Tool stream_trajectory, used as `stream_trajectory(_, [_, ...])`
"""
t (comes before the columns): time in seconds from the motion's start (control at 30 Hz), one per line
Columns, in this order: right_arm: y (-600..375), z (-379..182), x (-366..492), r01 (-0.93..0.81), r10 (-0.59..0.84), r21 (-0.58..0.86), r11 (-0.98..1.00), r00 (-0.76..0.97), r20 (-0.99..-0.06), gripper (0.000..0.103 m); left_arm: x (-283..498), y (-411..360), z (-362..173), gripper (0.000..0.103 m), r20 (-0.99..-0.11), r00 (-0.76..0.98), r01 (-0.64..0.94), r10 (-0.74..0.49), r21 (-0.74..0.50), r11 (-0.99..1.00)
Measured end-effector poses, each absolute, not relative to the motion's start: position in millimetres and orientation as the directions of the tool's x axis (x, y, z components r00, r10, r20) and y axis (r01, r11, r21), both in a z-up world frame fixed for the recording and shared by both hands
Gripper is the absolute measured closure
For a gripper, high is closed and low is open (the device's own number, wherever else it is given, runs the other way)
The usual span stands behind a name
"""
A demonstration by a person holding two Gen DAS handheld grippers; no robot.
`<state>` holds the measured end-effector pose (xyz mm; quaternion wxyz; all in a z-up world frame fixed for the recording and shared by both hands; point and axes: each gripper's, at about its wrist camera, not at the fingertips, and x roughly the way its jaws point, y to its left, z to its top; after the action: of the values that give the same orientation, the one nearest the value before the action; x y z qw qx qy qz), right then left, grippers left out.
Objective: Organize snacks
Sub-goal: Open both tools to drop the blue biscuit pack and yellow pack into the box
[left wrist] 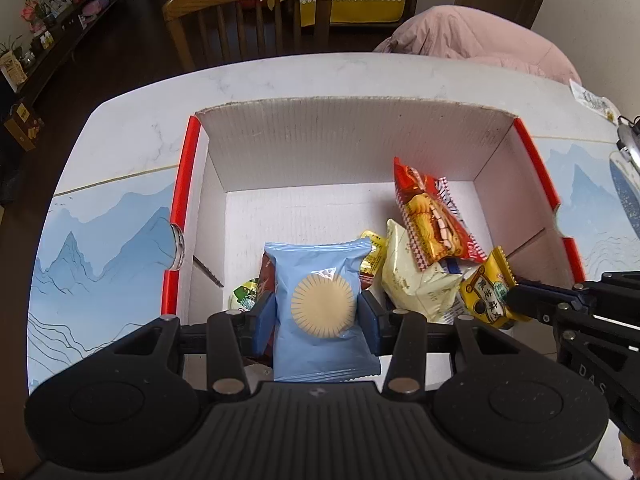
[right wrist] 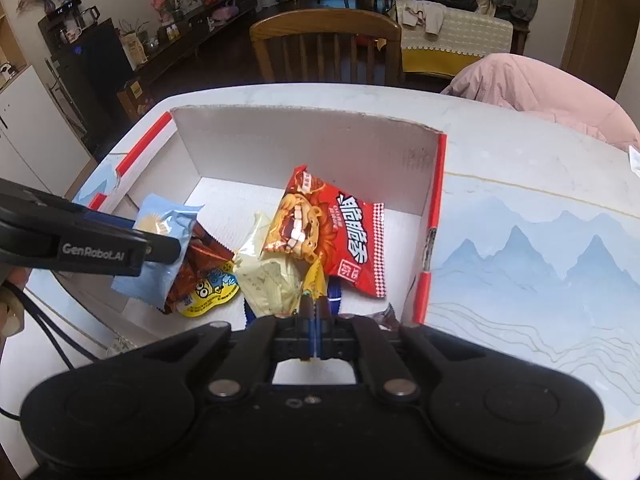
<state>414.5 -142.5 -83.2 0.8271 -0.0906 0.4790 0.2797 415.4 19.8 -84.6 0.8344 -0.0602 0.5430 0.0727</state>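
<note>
A white cardboard box [left wrist: 352,140] with red edges stands on the table and holds several snack packets. My left gripper [left wrist: 318,314] is shut on a light blue biscuit packet [left wrist: 320,276], held upright over the box's near end. My right gripper [left wrist: 516,300] comes in from the right, shut on a small yellow packet [left wrist: 486,296]. In the right wrist view the right gripper [right wrist: 316,310] pinches that yellow packet [right wrist: 315,278] edge-on, above a cream packet [right wrist: 268,276]. A red packet [right wrist: 336,236] leans in the box [right wrist: 312,148]. The left gripper [right wrist: 160,246] with the blue packet [right wrist: 160,276] is at the left.
A brown packet [right wrist: 200,264] and a yellow round-edged pouch [right wrist: 208,294] lie under the blue packet. A blue mountain-print mat [right wrist: 540,264] covers the table on both sides of the box. A wooden chair [left wrist: 248,12] and a pink garment [left wrist: 480,36] are behind the table.
</note>
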Motion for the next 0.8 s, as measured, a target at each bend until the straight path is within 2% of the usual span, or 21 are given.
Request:
stream_trajectory(0.13, [-141,-87,415,-0.553,0.366,0.112,0.826,0.374,-0.852,0.101,418,19,-91,0.059,-0.922,0.382,-0.179,0.059,-0.011,0.984])
stream_trajectory(0.33, [-145,-86,415,-0.538,0.367,0.12,0.834,0.38,-0.849,0.088,414,19,-92,0.059,-0.922,0.384,-0.169,0.051,-0.016,0.986])
stream_trajectory(0.47, [-148,-81,414,-0.527,0.382,0.136,0.839,0.392,-0.837,0.083,410,22,-88,0.058,-0.917,0.397,-0.178,0.044,-0.029,0.984])
stream_trajectory(0.6, [-150,-73,410,-0.521,0.387,0.135,0.843,0.414,-0.824,0.079,403,26,-78,0.051,-0.905,0.424,-0.179,0.037,-0.044,0.983])
stream_trajectory(0.8, [-156,-55,399,-0.511,0.405,0.142,0.848,0.451,-0.795,0.066,385,35,-57,0.05,-0.88,0.474,-0.181,0.017,-0.079,0.98])
